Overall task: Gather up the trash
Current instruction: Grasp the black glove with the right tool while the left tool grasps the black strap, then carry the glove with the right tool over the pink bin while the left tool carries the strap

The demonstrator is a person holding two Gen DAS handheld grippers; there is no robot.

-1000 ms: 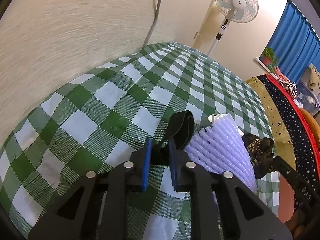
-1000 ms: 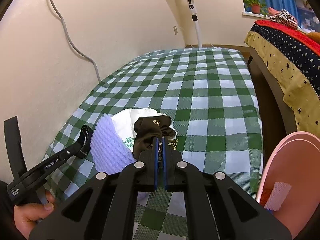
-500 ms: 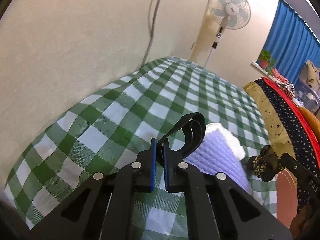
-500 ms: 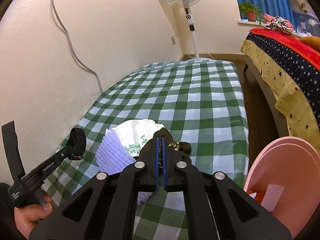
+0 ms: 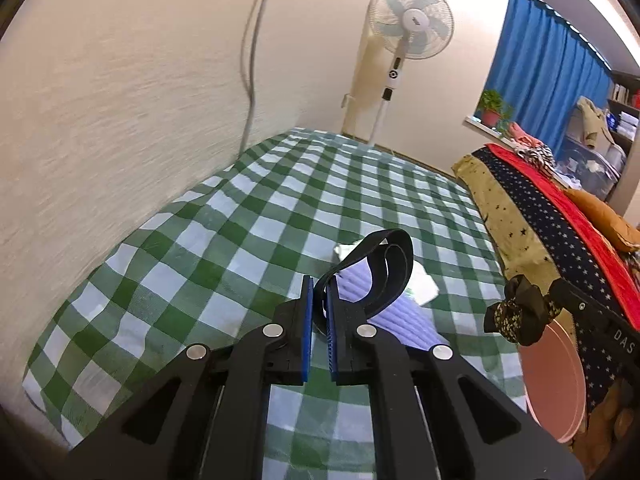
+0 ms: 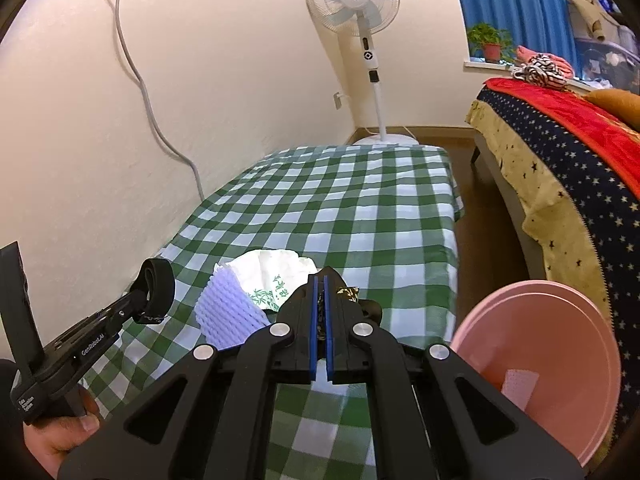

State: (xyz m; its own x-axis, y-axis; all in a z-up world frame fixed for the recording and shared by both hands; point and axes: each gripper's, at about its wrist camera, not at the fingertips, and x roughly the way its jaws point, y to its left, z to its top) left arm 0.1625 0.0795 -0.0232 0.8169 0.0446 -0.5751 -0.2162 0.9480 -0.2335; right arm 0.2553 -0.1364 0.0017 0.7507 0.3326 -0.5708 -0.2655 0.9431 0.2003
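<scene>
At the bottom centre of the left wrist view, our left gripper (image 5: 317, 312) has just finished closing and now clamps the black strap (image 5: 380, 268), whose loop stands up over the blue pads; a second ago those pads were still apart around it. Low and central in the right wrist view, our right gripper (image 6: 320, 312) is clamped on the dark patterned scrunchie (image 6: 347, 292), as it was a second ago. Both pieces have come up off the green checked cloth (image 6: 360, 200): in the left view the scrunchie (image 5: 516, 312) hangs in the air at right, above the pink bin (image 5: 552, 376). We judge both pickups done, with the drop into the bin (image 6: 540, 320), at lower right, next. Just beyond the grippers, the purple foam net (image 6: 228, 312) and the white printed wrapper (image 6: 272, 276) lie touching on the cloth, still to collect.
</scene>
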